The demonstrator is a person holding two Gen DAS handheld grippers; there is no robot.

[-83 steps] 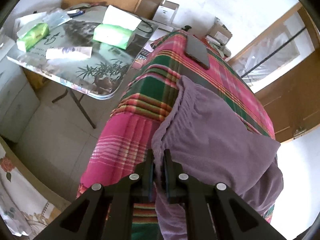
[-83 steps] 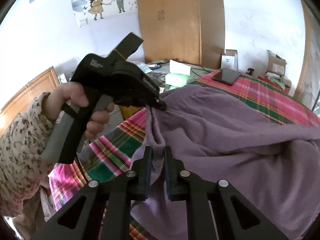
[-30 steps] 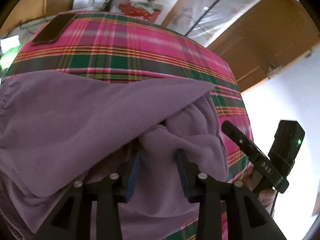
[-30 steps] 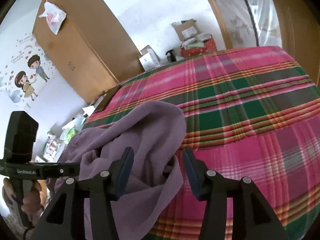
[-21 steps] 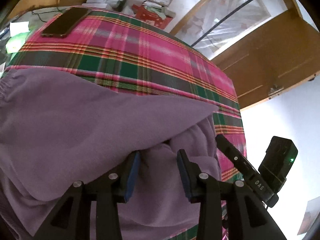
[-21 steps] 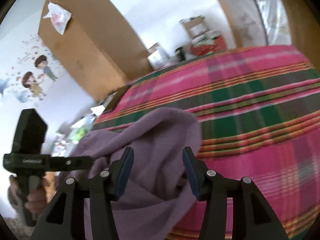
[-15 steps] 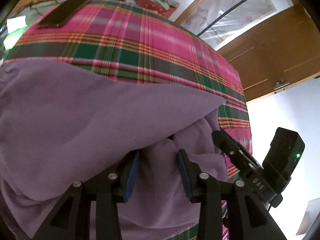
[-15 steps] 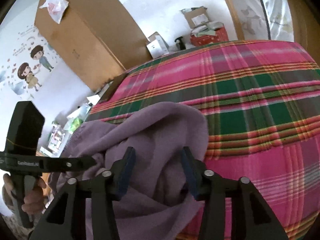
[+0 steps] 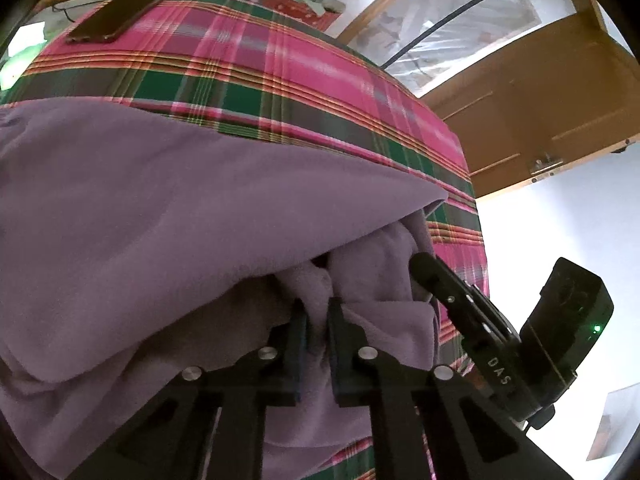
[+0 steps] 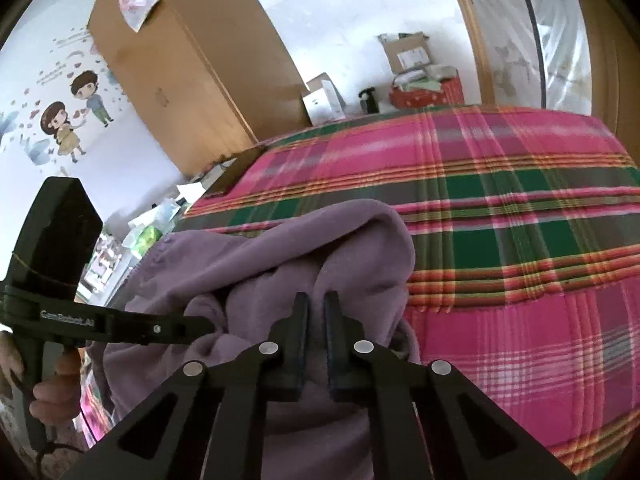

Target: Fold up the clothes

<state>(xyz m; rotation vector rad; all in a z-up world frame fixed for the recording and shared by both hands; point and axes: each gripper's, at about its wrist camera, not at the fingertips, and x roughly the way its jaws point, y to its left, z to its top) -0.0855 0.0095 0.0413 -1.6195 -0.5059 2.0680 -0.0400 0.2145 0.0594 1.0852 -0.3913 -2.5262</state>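
A purple fleece garment (image 9: 168,216) lies partly folded on a pink and green plaid bedspread (image 9: 280,64). My left gripper (image 9: 318,308) has its jaws closing and pinches a bunched fold of the garment near its right end. Beside it, the right gripper's black body (image 9: 492,340) reaches into the same bunch. In the right wrist view my right gripper (image 10: 316,304) is also closing its jaws, pressing on a ridge of the purple garment (image 10: 320,236). The left gripper's body (image 10: 52,248), held by a hand (image 10: 52,388), pokes into the cloth at the left.
A dark phone (image 9: 120,12) lies on the bedspread's far left corner. Boxes and a red basket (image 10: 428,88) stand behind the bed by the wall. A wooden wardrobe (image 10: 188,64) rises at the back. The bedspread (image 10: 520,216) stretches bare to the right of the garment.
Both grippers' jaws have closed from wide apart onto folds of the purple garment. The right gripper has shifted slightly along the cloth; the left has stayed put.
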